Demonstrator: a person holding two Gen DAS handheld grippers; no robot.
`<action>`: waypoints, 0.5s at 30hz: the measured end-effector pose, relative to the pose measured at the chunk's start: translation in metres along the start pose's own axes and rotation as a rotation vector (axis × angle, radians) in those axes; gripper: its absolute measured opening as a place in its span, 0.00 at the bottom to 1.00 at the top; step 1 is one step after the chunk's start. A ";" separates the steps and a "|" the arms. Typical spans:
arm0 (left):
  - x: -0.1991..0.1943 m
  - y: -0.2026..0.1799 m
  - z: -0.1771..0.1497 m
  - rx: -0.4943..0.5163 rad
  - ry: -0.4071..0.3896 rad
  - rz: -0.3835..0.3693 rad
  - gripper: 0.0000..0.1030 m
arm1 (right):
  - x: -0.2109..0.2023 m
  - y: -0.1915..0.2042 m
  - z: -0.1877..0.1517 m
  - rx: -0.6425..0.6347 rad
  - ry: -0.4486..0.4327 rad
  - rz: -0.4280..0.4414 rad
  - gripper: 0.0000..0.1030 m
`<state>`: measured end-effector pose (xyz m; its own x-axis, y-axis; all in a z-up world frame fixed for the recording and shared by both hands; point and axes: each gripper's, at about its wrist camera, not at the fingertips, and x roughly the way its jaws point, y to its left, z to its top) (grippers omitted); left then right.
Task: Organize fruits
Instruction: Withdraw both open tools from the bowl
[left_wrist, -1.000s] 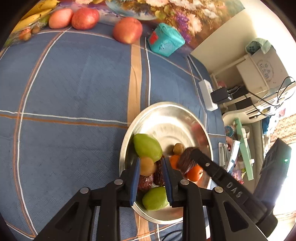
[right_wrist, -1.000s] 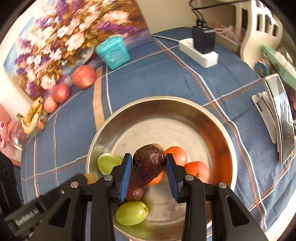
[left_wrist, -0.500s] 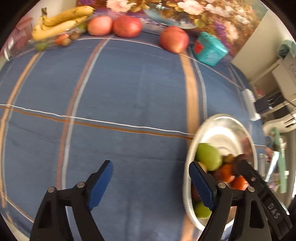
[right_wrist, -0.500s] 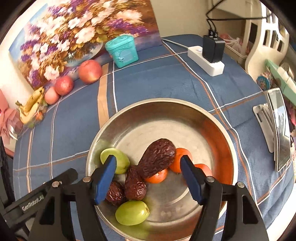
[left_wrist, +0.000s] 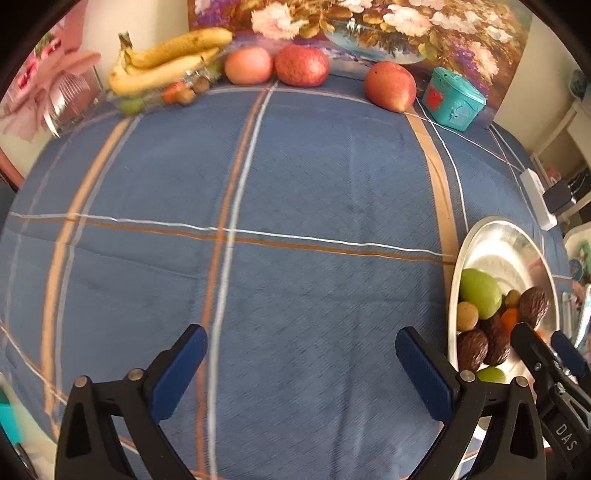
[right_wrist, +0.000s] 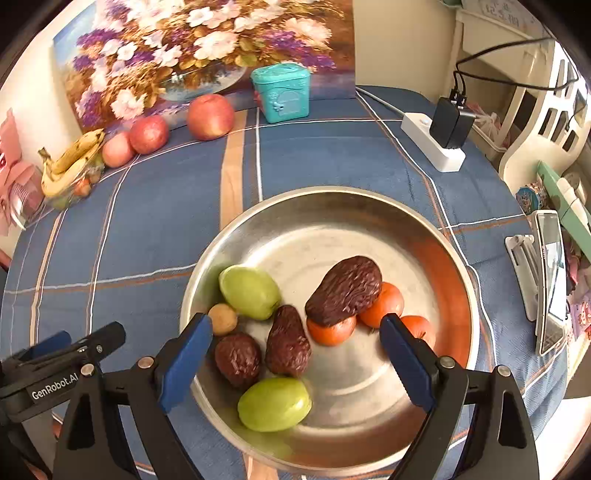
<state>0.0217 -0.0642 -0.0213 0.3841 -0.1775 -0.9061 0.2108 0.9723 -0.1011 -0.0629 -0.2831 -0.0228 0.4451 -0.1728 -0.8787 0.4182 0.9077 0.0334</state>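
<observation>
A steel bowl sits on the blue checked tablecloth and holds two green fruits, three dark wrinkled fruits, several oranges and a small tan fruit. My right gripper is open and empty just above the bowl's near side. My left gripper is open and empty over bare cloth, left of the bowl. At the back lie three apples and a banana bunch.
A teal box stands by the flower painting at the back. A white power strip with a black adapter lies at the right. A phone on a stand is near the right table edge. A glass dish under the bananas holds small fruits.
Both grippers opened: the right let go of a dark fruit, which now rests on the oranges; the left released the tan fruit and swung left, away from the bowl.
</observation>
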 end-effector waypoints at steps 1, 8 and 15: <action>-0.003 -0.002 -0.001 0.009 -0.008 0.014 1.00 | -0.002 0.002 -0.002 -0.004 -0.002 0.001 0.90; -0.023 0.004 -0.022 0.020 0.002 0.209 1.00 | -0.018 0.011 -0.012 -0.027 -0.027 0.006 0.90; -0.038 0.009 -0.030 0.033 -0.031 0.208 1.00 | -0.030 0.022 -0.021 -0.052 -0.044 0.007 0.90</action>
<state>-0.0179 -0.0439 -0.0006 0.4497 0.0213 -0.8929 0.1532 0.9831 0.1007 -0.0841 -0.2499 -0.0059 0.4826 -0.1821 -0.8567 0.3742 0.9273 0.0137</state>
